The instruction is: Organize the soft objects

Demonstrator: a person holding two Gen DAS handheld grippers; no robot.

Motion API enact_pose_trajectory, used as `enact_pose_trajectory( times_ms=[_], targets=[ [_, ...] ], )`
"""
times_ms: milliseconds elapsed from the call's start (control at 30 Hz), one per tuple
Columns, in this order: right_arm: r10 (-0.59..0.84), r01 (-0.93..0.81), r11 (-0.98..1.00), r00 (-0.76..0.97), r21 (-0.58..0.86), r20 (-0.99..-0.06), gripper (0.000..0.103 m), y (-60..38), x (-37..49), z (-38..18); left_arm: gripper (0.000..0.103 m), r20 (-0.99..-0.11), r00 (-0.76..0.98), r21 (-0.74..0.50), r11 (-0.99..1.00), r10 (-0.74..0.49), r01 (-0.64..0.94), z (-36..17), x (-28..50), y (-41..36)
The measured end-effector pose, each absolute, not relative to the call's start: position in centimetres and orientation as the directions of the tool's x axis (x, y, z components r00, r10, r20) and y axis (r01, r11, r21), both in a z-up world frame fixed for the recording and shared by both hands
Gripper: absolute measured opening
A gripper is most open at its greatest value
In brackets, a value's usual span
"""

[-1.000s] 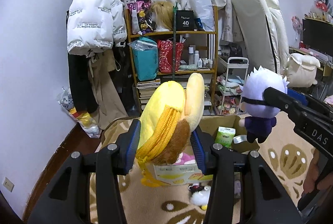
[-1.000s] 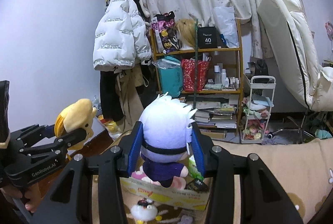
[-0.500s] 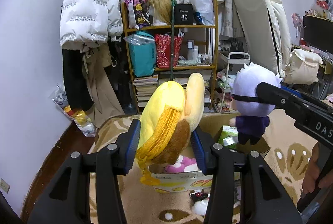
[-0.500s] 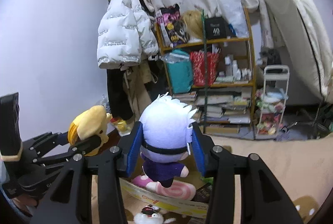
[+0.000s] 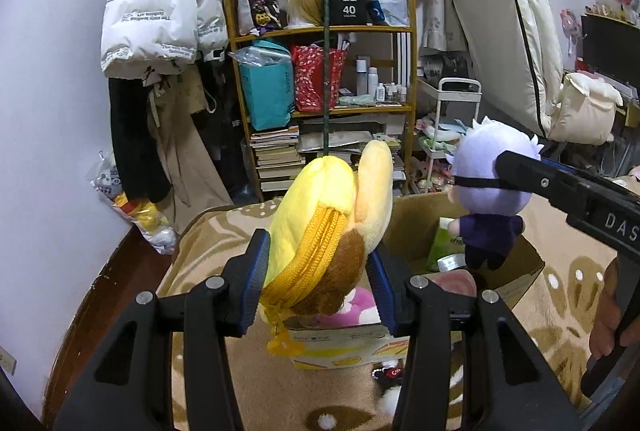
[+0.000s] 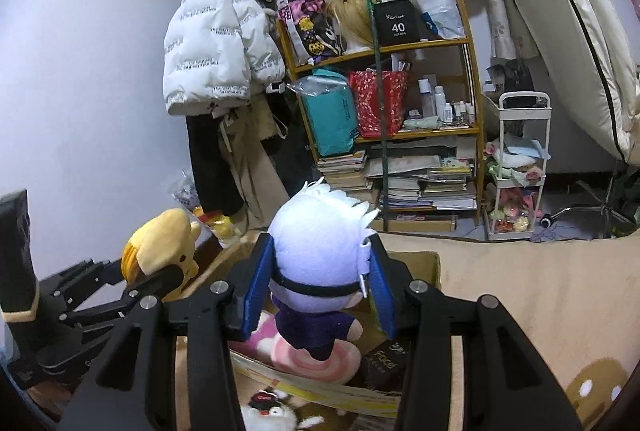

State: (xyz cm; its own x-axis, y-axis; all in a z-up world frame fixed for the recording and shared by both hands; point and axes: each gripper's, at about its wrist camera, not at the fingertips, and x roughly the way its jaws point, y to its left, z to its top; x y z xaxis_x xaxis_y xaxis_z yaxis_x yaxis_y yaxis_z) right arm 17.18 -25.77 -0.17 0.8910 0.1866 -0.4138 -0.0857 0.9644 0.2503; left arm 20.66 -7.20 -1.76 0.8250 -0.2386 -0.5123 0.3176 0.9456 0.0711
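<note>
Readable: "40" on a black box (image 6: pixel 398 23) atop the shelf (image 6: pixel 424 45); "DAS" on the right hand-held gripper (image 5: pixel 576 195) seen from the left wrist; "Face" on a dark packet (image 6: pixel 386 357) in the cardboard box (image 6: pixel 416 263); repeated small print on the white puffer jacket (image 6: pixel 216 47), not fully legible.

Even, soft indoor light; no harsh shadows or glare. Strong fisheye bending, black corners. Both views mostly sharp.

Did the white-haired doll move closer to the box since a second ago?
Yes. In the left wrist view, the white-haired doll has gone down and left against the cardboard box. It now hangs over the opening, gripped by the right gripper.
</note>
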Motion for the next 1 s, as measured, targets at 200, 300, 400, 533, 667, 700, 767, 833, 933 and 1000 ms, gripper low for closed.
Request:
enact_pose_trajectory(
  times_ms=[200,300,400,533,667,700,767,833,933,1000],
  targets=[
    [0.175,-0.069,0.967,0.879,0.245,-0.443,0.051,-25.9,17.7,-1.4,0.047,-0.539,0.8,0.064,0.934,-0.264,0.352,-2.9,21.3,-7.9],
    [0.174,-0.057,0.965,0.87,0.257,-0.46,0.051,-26.3,17.9,-2.1,0.049,-0.559,0.782,0.053,0.93,-0.275,0.364,-3.5,21.6,-8.2],
    [0.167,-0.045,0.965,0.865,0.259,-0.473,0.051,-26.6,18.1,-2.5,0.055,-0.567,0.772,0.05,0.923,-0.288,0.381,-3.8,21.4,-8.6],
    [0.171,-0.041,0.962,0.863,0.272,-0.475,0.051,-26.9,18.1,-2.6,0.064,-0.565,0.776,0.057,0.924,-0.282,0.377,-3.9,21.2,-8.7],
    [0.174,-0.029,0.956,0.86,0.293,-0.481,0.052,-27.3,17.9,-2.6,0.067,-0.576,0.78,0.075,0.934,-0.246,0.349,-3.8,21.0,-8.5],
    [0.174,-0.027,0.955,0.858,0.295,-0.483,0.054,-27.4,17.8,-2.6,0.068,-0.578,0.782,0.081,0.937,-0.234,0.34,-3.8,20.8,-8.4],
    [0.167,-0.027,0.959,0.857,0.283,-0.487,0.065,-27.3,17.6,-2.5,0.073,-0.58,0.784,0.08,0.942,-0.221,0.325,-3.5,20.6,-8.1],
    [0.157,-0.024,0.963,0.858,0.267,-0.488,0.067,-27.2,17.1,-2.3,0.075,-0.579,0.787,0.072,0.948,-0.214,0.31,-3.1,20.2,-7.7],
    [0.145,-0.018,0.968,0.855,0.25,-0.499,0.079,-26.9,16.1,-2.0,0.078,-0.582,0.787,0.068,0.953,-0.203,0.296,-2.7,19.7,-7.2],
    [0.14,-0.007,0.966,0.854,0.257,-0.501,0.09,-26.8,15.7,-1.8,0.08,-0.59,0.782,0.058,0.956,-0.201,0.289,-2.5,19.4,-6.7]
  ],
)
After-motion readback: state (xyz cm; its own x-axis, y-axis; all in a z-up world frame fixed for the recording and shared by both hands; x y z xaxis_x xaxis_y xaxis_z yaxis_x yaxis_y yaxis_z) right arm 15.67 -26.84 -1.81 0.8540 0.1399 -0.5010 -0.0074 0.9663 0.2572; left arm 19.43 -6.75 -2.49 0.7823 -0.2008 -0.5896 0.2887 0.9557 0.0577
